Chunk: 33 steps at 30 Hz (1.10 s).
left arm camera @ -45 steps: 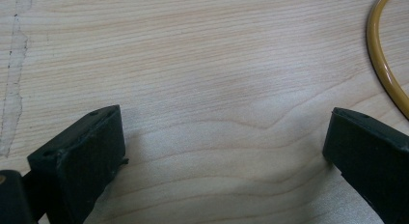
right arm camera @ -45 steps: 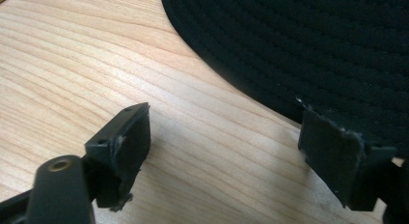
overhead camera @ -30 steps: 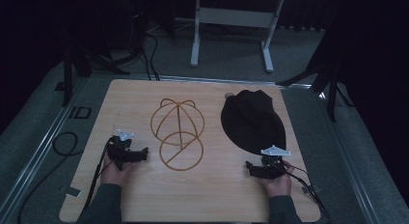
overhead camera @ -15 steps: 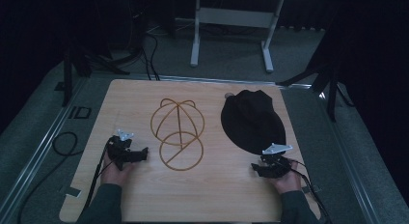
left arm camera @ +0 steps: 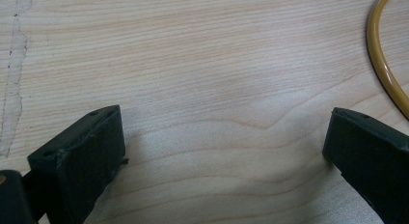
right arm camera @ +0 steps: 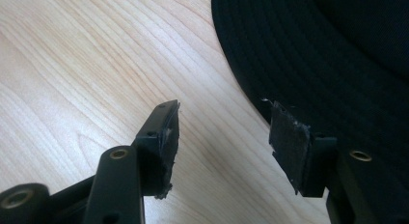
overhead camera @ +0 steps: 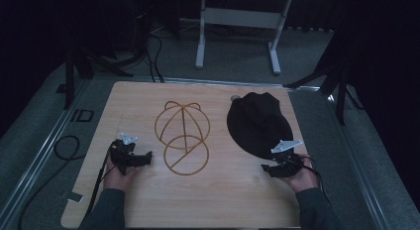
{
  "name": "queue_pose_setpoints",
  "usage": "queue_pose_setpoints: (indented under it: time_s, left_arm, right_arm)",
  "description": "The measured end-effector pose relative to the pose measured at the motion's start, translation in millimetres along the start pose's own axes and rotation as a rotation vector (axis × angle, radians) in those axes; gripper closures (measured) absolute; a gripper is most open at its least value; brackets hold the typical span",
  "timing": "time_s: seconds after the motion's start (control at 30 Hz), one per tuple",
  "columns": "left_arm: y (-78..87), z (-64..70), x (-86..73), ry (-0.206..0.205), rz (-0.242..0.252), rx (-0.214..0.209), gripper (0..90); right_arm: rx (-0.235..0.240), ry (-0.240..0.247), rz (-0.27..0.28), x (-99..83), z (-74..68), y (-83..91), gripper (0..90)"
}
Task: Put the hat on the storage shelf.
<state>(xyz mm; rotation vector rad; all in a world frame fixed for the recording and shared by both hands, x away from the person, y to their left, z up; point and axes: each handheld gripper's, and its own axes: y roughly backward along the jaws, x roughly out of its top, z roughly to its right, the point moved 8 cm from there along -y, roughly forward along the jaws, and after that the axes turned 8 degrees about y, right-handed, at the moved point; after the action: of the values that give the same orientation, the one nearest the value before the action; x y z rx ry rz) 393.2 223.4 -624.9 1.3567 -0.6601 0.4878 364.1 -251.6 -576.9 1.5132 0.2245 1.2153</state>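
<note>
- Table [overhead camera: 208, 205]: pale wood board, centre of the high view, with dark floor around it.
- Cap [overhead camera: 260, 123]: black, lying flat in the right half of the high view, brim toward the lower edge. It also takes up the upper right of the right gripper view [right arm camera: 337, 55]. Not lifted and not gripped.
- Frame [overhead camera: 182, 136]: yellow wire, cap-shaped, a ribbed dome over a ring, lying flat at the centre of the high view and apart from the cap. A short arc of it curves down the right edge of the left gripper view [left arm camera: 381, 64]. Nothing is on it.
- Right gripper [overhead camera: 281, 165]: held low at the lower right of the high view, just below the brim. In its own view [right arm camera: 222, 137] the jaws stand apart, the left one over bare wood and the right one at the brim's edge. Whether it touches the cloth cannot be told.
- Left gripper [overhead camera: 132, 158]: at the lower left of the high view, just left of the ring. In its own view [left arm camera: 222, 151] the jaws are spread wide with only wood between them.
- Progress, as judged: early. The work appears to be setting the cap on the frame. Done: the right gripper is lined up on the brim. Left: closing on the brim, lifting, carrying across to the frame, and seating the cap, perhaps with the left gripper steadying the wire.
</note>
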Motion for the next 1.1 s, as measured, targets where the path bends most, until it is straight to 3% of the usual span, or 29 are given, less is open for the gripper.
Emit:
queue_pose_setpoints:
  time_s: [0.33, 0.53, 0.63, 1.1]
  left_arm:
    - [0.0, 0.1, 0.0, 0.0, -0.001, -0.001, 1.3]
    - [0.0, 0.0, -0.1, 0.0, -0.001, -0.001, 1.3]
    - [0.0, 0.1, -0.1, 0.0, -0.001, -0.001, 1.3]
    - [0.1, 0.1, -0.1, 0.0, -0.001, -0.001, 1.3]
  right_arm:
    - [0.022, 0.068, -0.037, 17.7, 2.6, 14.1, 44.9]
    - [0.01, 0.061, -0.03, 25.8, 12.8, 24.7, 45.3]
    - [-0.026, 0.055, -0.048, 28.9, 20.5, 30.2, 45.3]
    - [-0.066, 0.041, -0.075, 40.3, 41.9, 44.1, 42.6]
